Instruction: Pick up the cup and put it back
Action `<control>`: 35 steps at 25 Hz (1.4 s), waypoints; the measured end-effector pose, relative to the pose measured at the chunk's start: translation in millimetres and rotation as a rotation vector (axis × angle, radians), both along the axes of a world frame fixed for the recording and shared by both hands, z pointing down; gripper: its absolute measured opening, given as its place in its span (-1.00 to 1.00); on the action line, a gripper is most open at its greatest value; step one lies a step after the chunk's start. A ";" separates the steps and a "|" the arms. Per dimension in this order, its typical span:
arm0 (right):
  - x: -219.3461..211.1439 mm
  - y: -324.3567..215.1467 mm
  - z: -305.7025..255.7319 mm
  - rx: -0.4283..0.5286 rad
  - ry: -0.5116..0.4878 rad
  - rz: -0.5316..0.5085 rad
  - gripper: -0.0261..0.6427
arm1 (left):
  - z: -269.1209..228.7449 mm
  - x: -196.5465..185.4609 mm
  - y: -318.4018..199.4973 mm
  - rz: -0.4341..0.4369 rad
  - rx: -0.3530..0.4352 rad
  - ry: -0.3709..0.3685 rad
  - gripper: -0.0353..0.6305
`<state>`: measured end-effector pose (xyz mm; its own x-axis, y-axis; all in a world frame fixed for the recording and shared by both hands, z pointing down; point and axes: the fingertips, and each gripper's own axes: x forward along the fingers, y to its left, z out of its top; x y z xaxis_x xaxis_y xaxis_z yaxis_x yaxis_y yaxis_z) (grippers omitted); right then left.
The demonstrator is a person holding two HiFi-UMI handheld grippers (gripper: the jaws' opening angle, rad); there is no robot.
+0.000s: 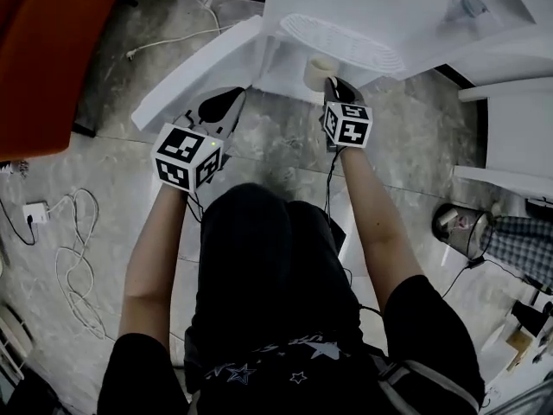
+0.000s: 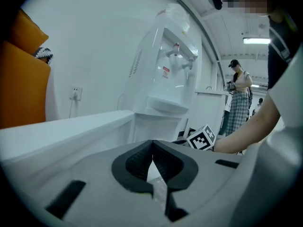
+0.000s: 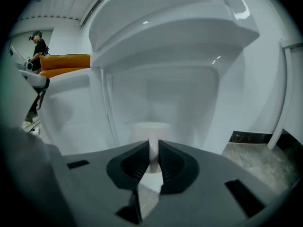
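Observation:
A pale paper cup [image 1: 320, 71] stands upright under the white water dispenser [image 1: 346, 7], just below its ribbed drip tray [image 1: 341, 43]. My right gripper [image 1: 333, 83] is at the cup's near side. In the right gripper view the cup [image 3: 150, 129] is straight ahead and its near wall sits in the narrow slit between the pads, so my right gripper [image 3: 154, 151] is shut on it. My left gripper [image 1: 226, 100] hangs to the left, beside a sloping white panel [image 1: 194, 72]. In the left gripper view it [image 2: 152, 148] is shut with nothing in it.
An orange seat [image 1: 43, 50] fills the upper left. Cables [image 1: 73, 258] and a plug lie on the stone floor at the left. A white cabinet [image 1: 510, 137] and a kettle [image 1: 462, 230] stand at the right. A person [image 2: 239, 93] stands in the background.

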<state>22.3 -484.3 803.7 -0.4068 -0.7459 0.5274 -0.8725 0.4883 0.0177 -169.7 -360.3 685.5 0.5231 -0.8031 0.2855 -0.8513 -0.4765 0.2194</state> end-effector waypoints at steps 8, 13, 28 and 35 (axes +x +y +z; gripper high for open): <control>-13.7 -28.8 26.3 0.055 -0.010 -0.004 -0.79 | 33.4 -1.4 -19.1 0.016 0.044 -0.013 -0.87; -13.8 -37.3 47.1 0.013 0.016 -0.005 -0.79 | 42.0 -4.8 -29.2 -0.009 0.025 0.013 -0.87; -34.5 -84.5 81.2 0.014 -0.011 0.028 -0.79 | 49.3 -12.5 -54.6 -0.090 0.022 0.040 -0.87; -33.2 -78.4 89.1 0.013 -0.017 0.033 -0.78 | 54.9 -4.9 -54.7 -0.078 0.011 0.019 -0.87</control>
